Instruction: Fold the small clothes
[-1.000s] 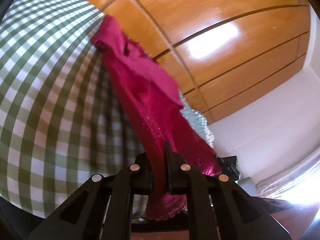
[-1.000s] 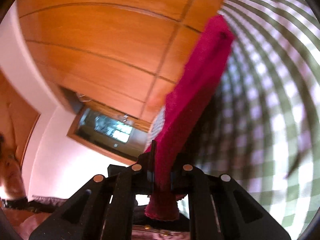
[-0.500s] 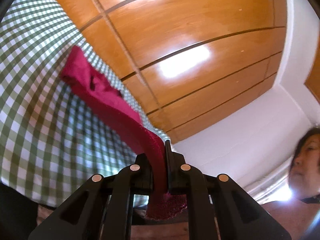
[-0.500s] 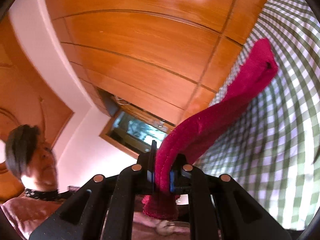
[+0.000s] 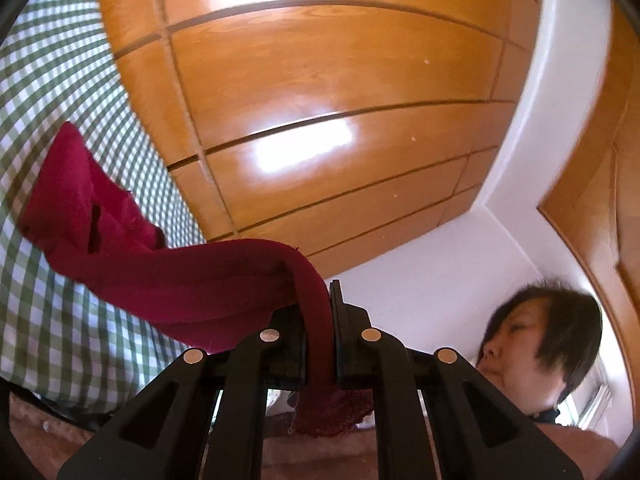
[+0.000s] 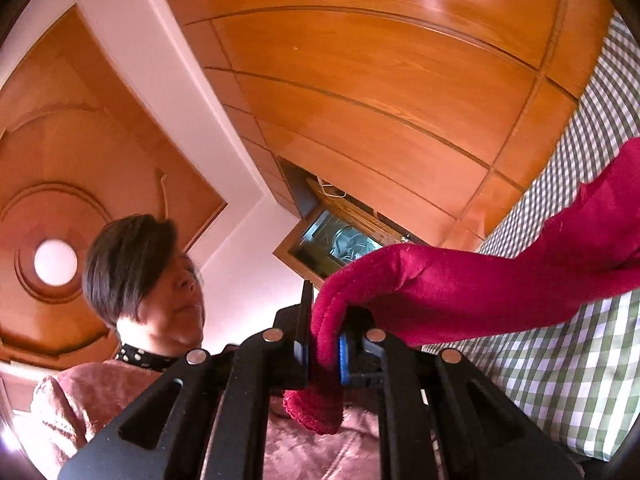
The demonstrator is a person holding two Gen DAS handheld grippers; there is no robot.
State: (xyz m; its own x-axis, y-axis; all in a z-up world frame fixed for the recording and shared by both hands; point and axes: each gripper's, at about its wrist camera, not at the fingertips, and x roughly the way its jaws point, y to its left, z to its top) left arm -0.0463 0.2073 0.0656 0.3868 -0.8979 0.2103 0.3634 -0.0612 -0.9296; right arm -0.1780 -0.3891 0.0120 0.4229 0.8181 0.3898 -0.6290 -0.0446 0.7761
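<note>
A small crimson garment [image 5: 168, 280] is held up between both grippers. My left gripper [image 5: 320, 320] is shut on one edge of it; the cloth runs left and down to the green-and-white checked tablecloth [image 5: 60, 340], where its far end rests. My right gripper [image 6: 324, 340] is shut on another edge of the same garment [image 6: 480, 288], which stretches right toward the checked cloth [image 6: 560, 360]. Both grippers are tilted up toward the ceiling. A short tail of fabric hangs behind each pair of jaws.
Wooden ceiling panels [image 5: 320, 120] fill most of both views. The person holding the grippers [image 6: 152, 280] shows behind them, also in the left wrist view [image 5: 540, 344]. A glass-fronted cabinet [image 6: 340, 240] is on the wall.
Both grippers have tipped upward and back toward the person, lifting the held edges of the garment. The cloth now bends sideways from the jaws instead of running straight ahead.
</note>
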